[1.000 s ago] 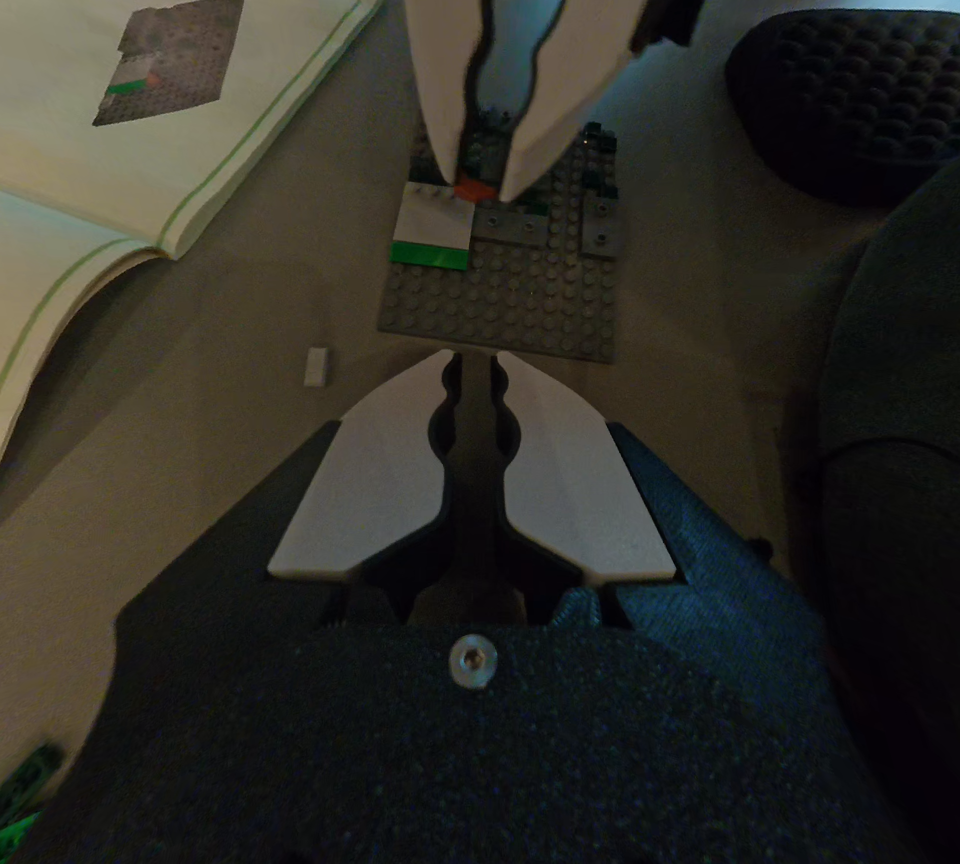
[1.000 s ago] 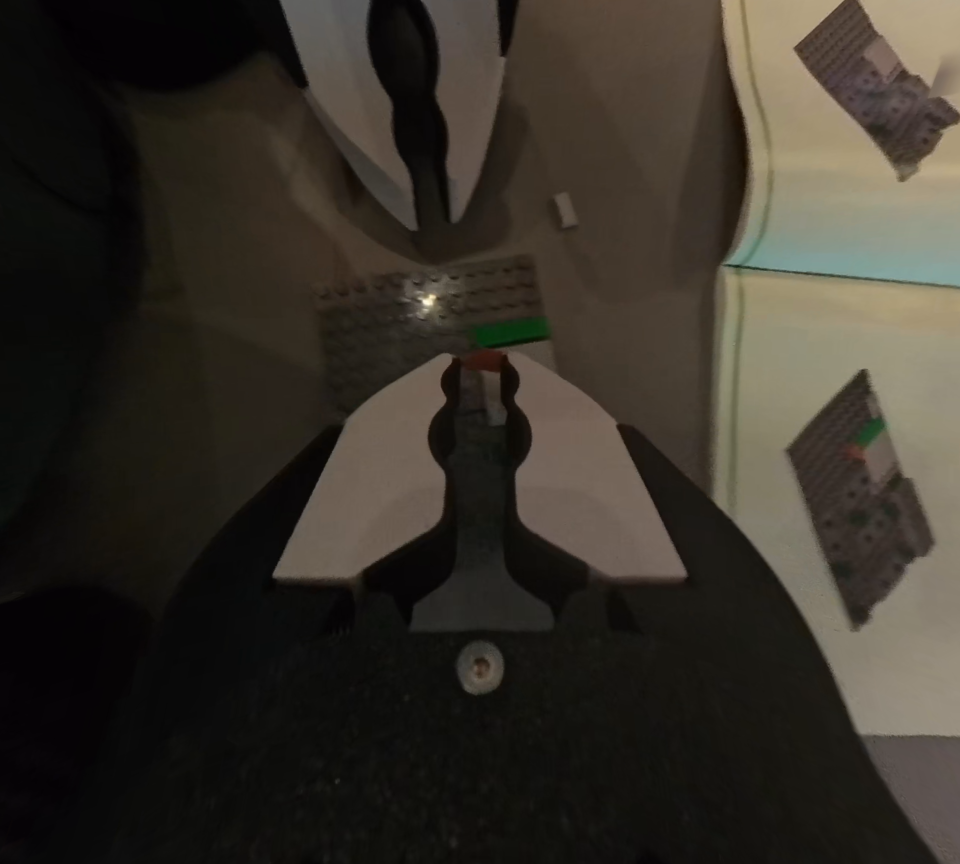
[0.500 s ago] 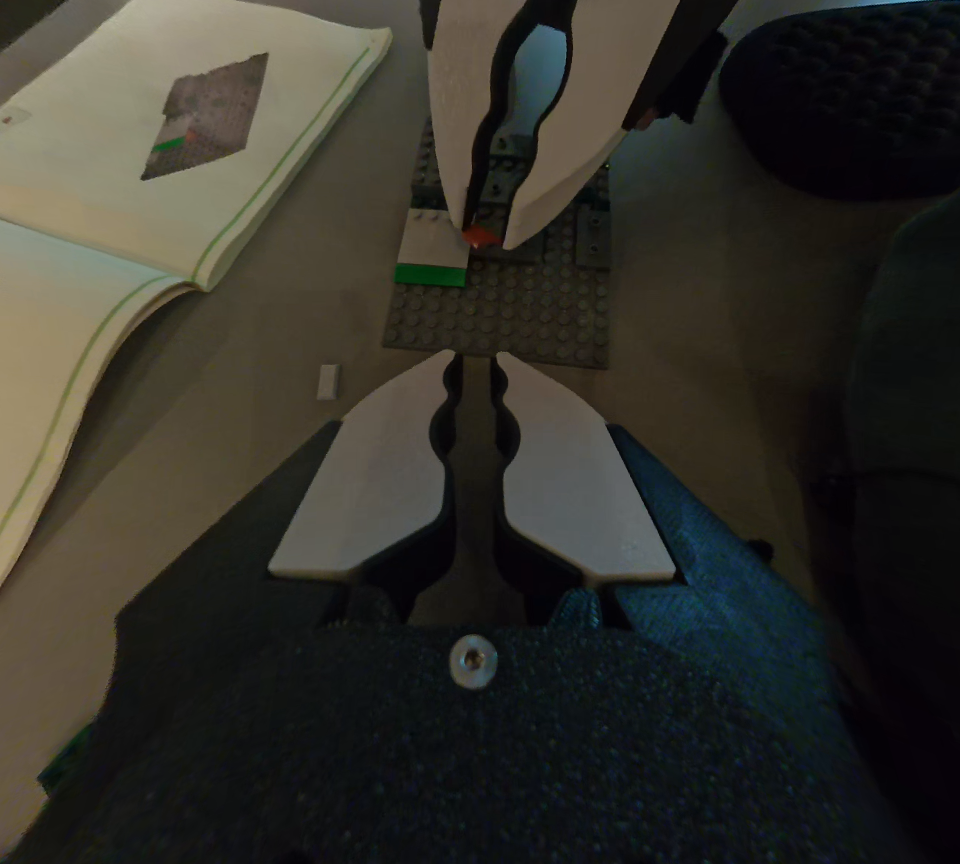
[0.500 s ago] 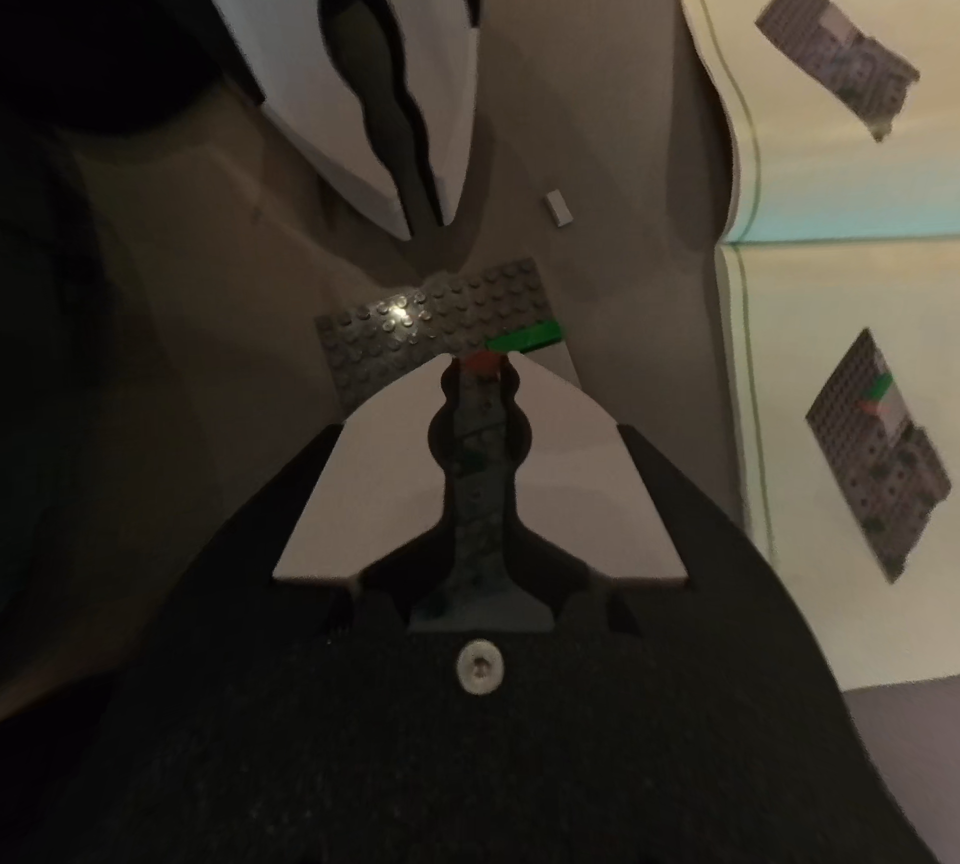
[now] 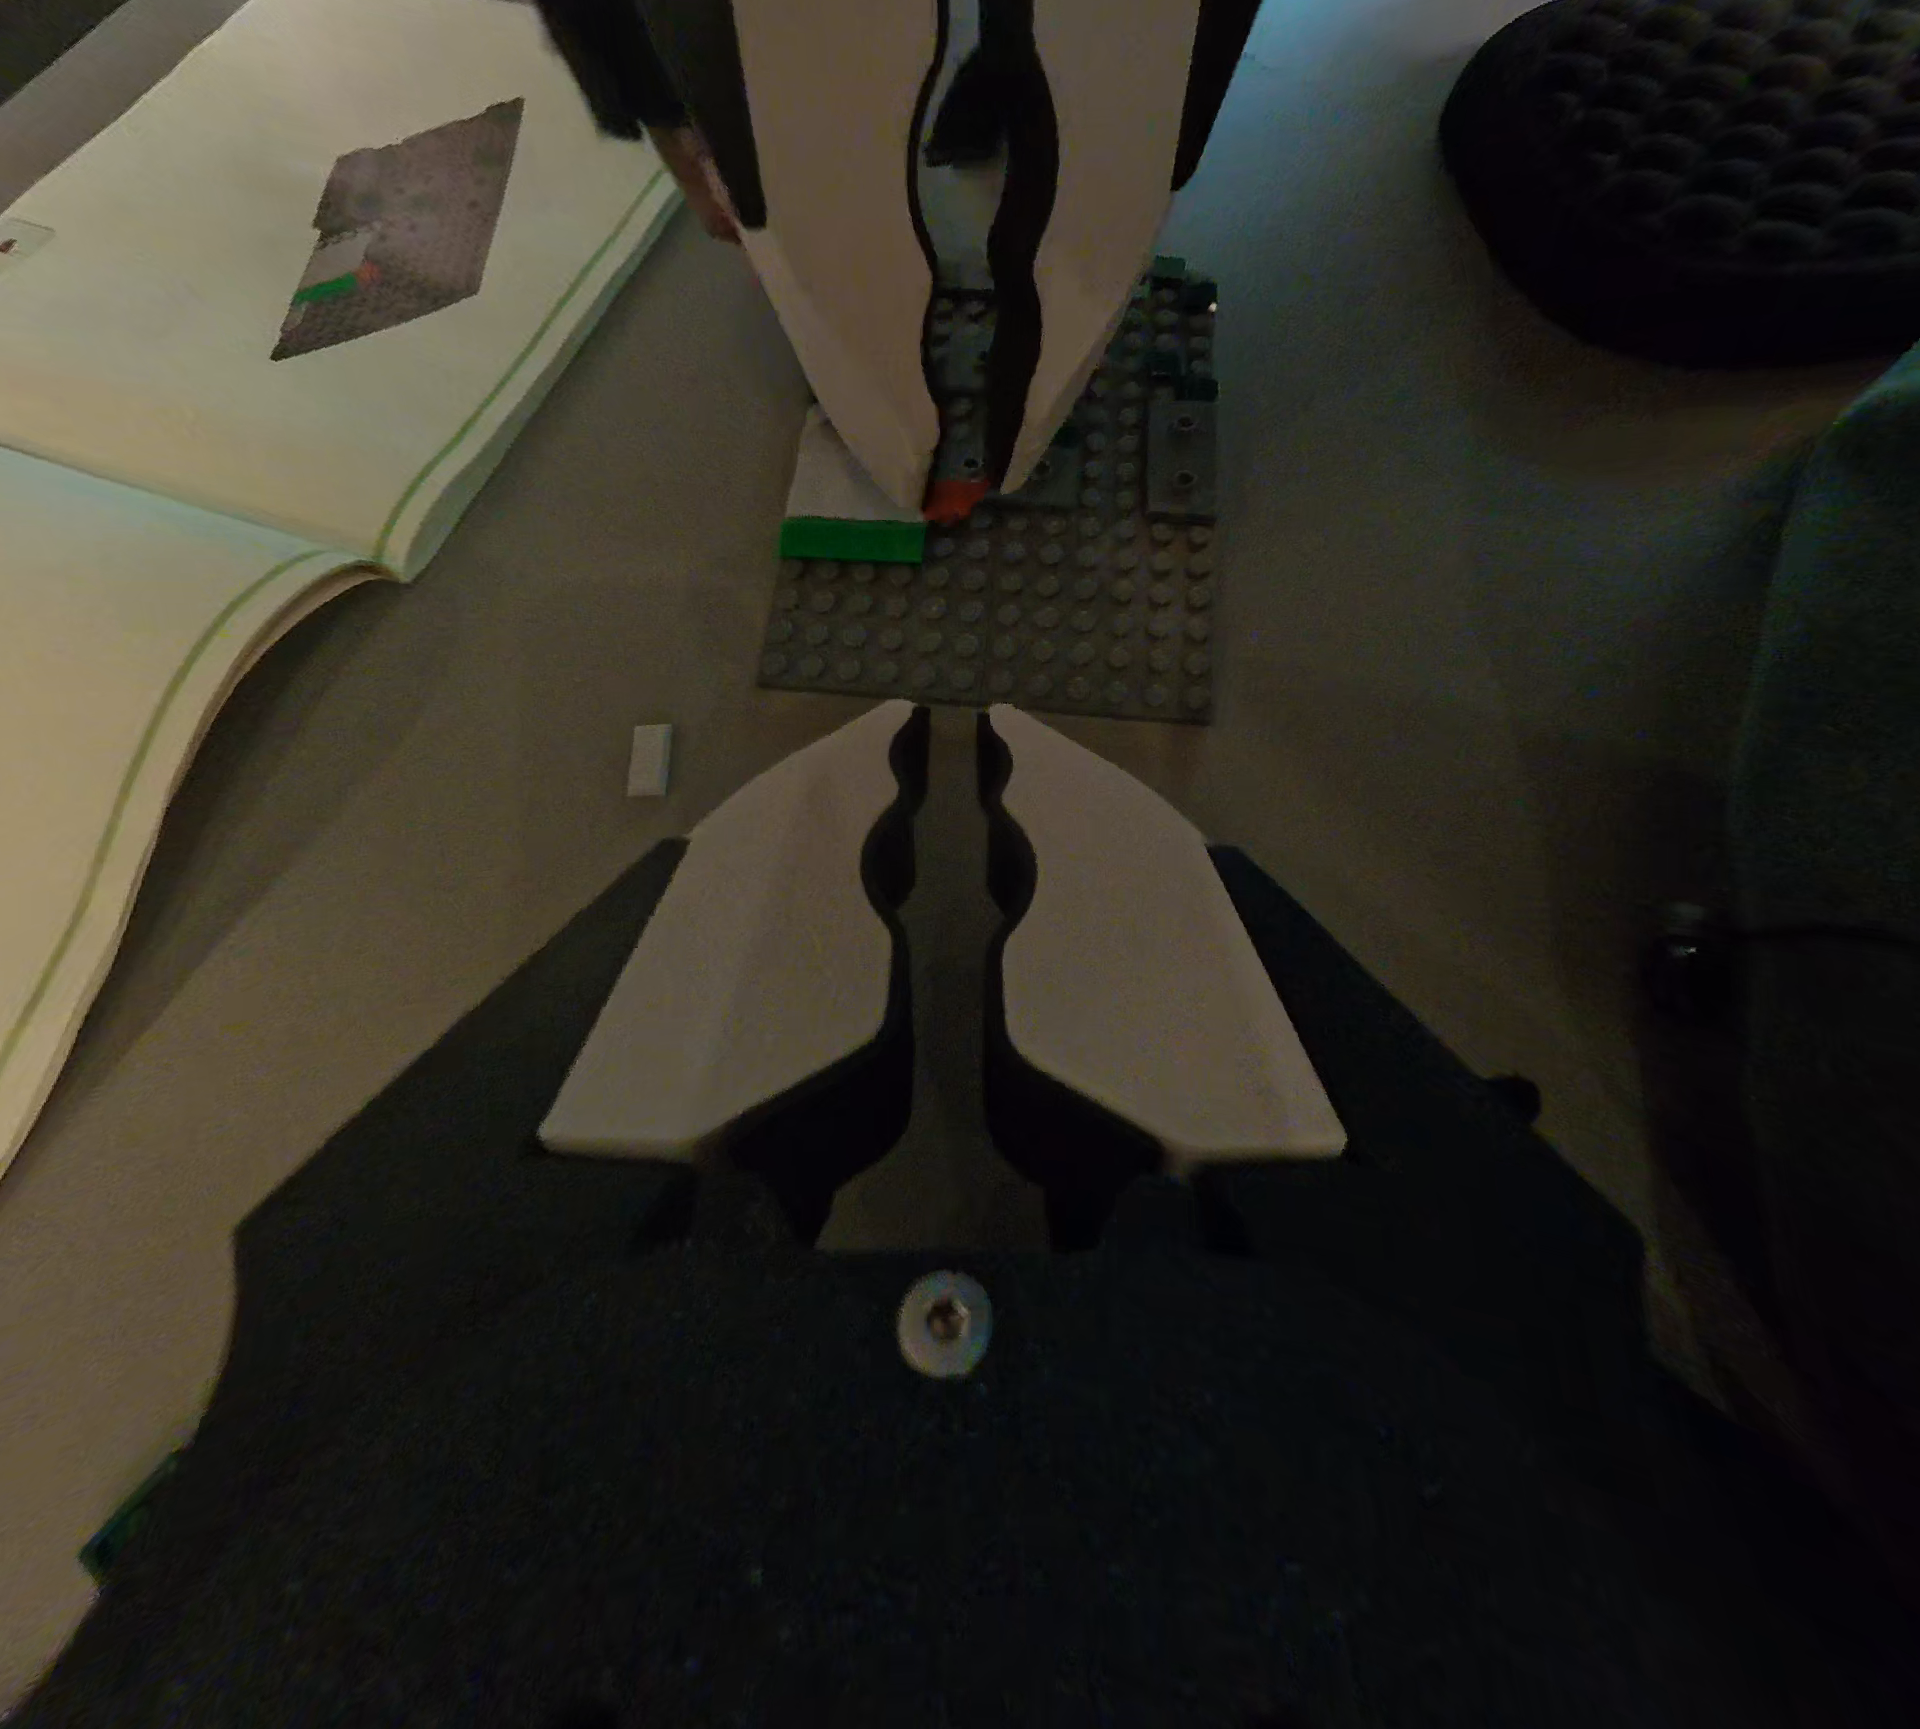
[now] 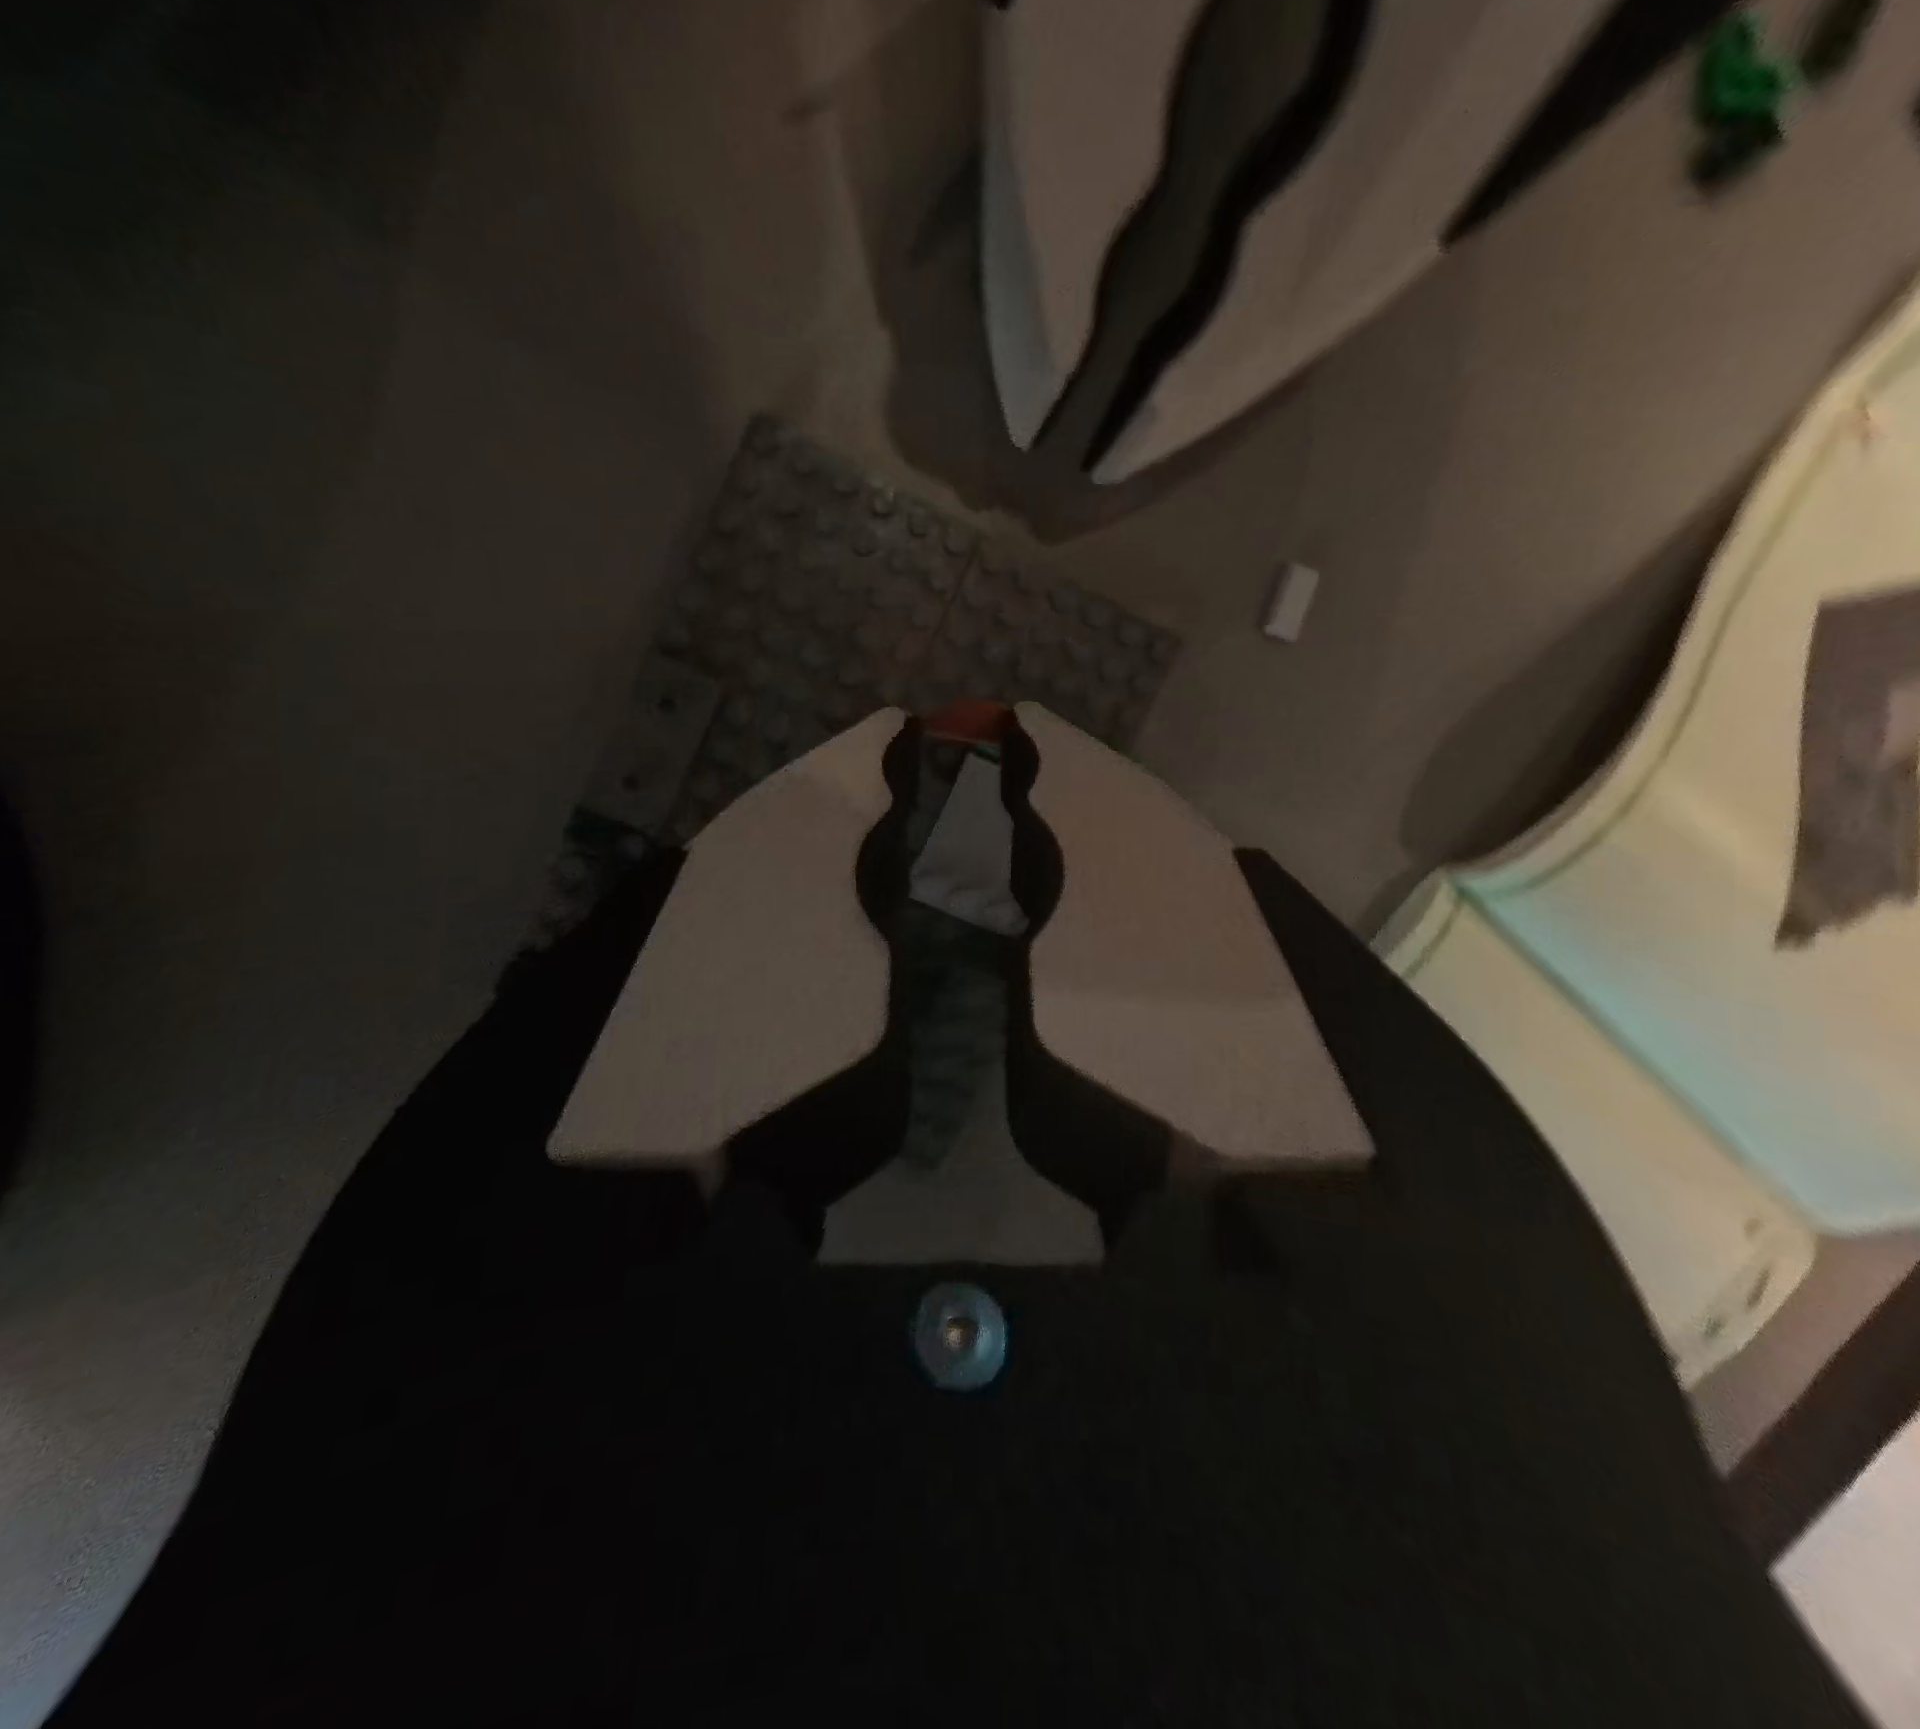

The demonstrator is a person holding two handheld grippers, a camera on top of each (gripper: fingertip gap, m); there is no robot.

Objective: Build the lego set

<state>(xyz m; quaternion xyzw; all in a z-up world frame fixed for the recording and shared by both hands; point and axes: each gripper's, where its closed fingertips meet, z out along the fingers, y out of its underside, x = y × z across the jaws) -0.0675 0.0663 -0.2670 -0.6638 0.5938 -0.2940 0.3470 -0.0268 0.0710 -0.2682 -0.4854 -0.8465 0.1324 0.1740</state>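
A grey studded baseplate (image 5: 987, 630) lies on the tan surface, with a white plate (image 5: 826, 474), a green plate (image 5: 852, 539) and dark grey pieces at its far part. My right gripper (image 5: 961, 490) comes down from above, shut on a small red piece (image 5: 956, 497) at the right end of the green plate. In the right wrist view the red piece (image 6: 966, 718) sits between that gripper's (image 6: 966, 711) tips over the baseplate (image 6: 831, 557). My left gripper (image 5: 948, 715) is shut and empty, just before the baseplate's near edge; it also shows in the right wrist view (image 6: 1060, 448).
An open instruction booklet (image 5: 312, 308) lies to the left; it also shows in the right wrist view (image 6: 1662, 848). A small white piece (image 5: 649, 760) lies near the baseplate's left corner. A black textured cushion (image 5: 1704, 152) is at the right. Green loose bricks (image 6: 1735, 79) lie farther off. Across from one pair of fingers to the other is roughly 5 cm.
My right gripper has carried the red piece along the white plate toward me, to the green plate's end, and turned. My left gripper stays shut and has drawn back a little.
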